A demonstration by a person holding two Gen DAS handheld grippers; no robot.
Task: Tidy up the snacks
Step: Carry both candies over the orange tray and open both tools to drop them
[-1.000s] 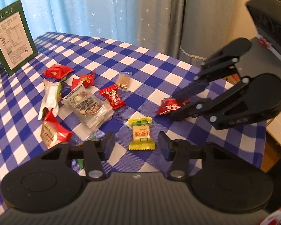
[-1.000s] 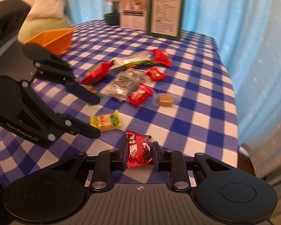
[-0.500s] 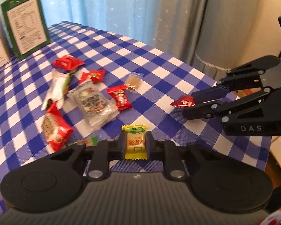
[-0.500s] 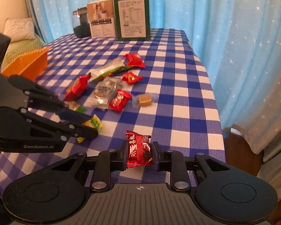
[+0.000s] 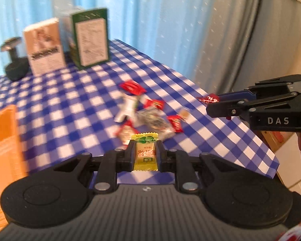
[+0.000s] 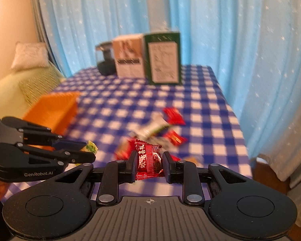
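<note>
Left hand-held gripper clamps a yellow candy; right hand-held gripper clamps a red candy; both held above the checkered tabletop beside an orange basket

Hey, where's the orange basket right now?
The orange basket sits on the left of the checkered table in the right wrist view, just beyond the left gripper and left of the snack pile.

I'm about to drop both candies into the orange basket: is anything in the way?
Nothing visible: bare checked cloth lies between the orange basket and both the yellow candy and red candy.
</note>
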